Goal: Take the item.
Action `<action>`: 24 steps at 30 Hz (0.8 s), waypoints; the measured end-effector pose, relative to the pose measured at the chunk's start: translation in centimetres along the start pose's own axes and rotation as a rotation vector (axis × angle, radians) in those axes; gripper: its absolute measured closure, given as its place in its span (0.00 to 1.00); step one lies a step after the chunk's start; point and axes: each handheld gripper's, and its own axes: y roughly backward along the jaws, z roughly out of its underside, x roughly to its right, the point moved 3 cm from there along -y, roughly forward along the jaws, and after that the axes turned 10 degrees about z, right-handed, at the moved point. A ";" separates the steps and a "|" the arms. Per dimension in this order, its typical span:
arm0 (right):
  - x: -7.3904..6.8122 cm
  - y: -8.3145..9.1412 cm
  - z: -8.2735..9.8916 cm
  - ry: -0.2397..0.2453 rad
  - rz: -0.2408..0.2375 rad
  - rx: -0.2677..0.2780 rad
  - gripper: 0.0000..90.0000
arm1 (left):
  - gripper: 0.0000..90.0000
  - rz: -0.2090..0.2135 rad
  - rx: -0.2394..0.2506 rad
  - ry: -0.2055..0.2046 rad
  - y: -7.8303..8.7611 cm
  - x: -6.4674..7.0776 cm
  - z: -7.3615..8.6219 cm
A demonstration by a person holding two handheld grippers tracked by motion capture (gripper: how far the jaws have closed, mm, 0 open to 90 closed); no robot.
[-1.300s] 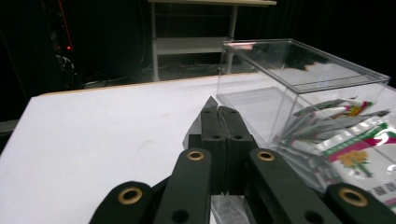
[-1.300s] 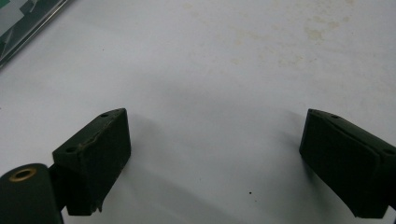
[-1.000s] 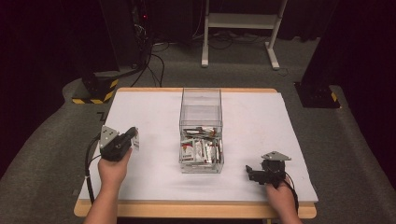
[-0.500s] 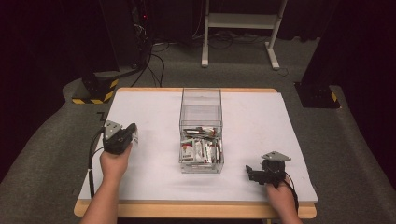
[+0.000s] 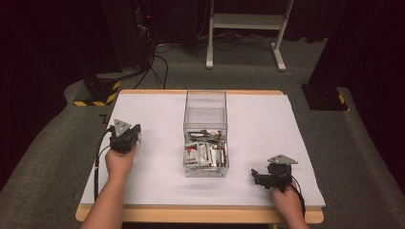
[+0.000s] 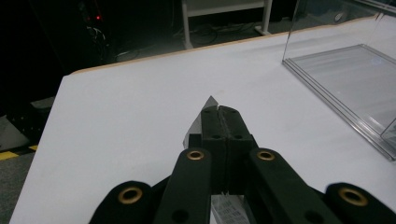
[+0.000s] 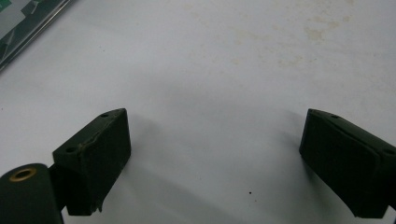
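My left gripper (image 5: 133,135) is over the left part of the white table (image 5: 157,114), held in a hand. In the left gripper view its jaws (image 6: 219,112) are pressed together on a thin silvery packet (image 6: 207,105). The packet's corner sticks out past the tips, and a barcode on it shows beneath. A clear plastic box (image 5: 205,102) stands at the table's middle, with several packets (image 5: 205,153) lying in its near half. My right gripper (image 5: 257,176) rests low near the front right edge. Its jaws (image 7: 215,135) stand wide apart over bare table.
The clear box's wall and floor (image 6: 345,79) lie to the right of my left gripper. A white frame (image 5: 246,28) and black stands (image 5: 100,90) are on the floor behind the table. The tabletop has some faint stains (image 7: 280,42).
My left gripper has shifted a little farther from the person across the table, still closed on the packet. The right gripper has stayed where it was.
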 end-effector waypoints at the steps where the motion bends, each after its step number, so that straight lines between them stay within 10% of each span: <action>1: 0.0 0.0 0.0 0.000 0.001 0.000 0.10 | 1.00 0.001 -0.001 0.002 -0.1 0.0 0.0; 24: 0.0 0.0 0.0 0.001 0.000 0.000 0.10 | 0.98 0.077 0.005 0.083 -3.8 1.6 0.9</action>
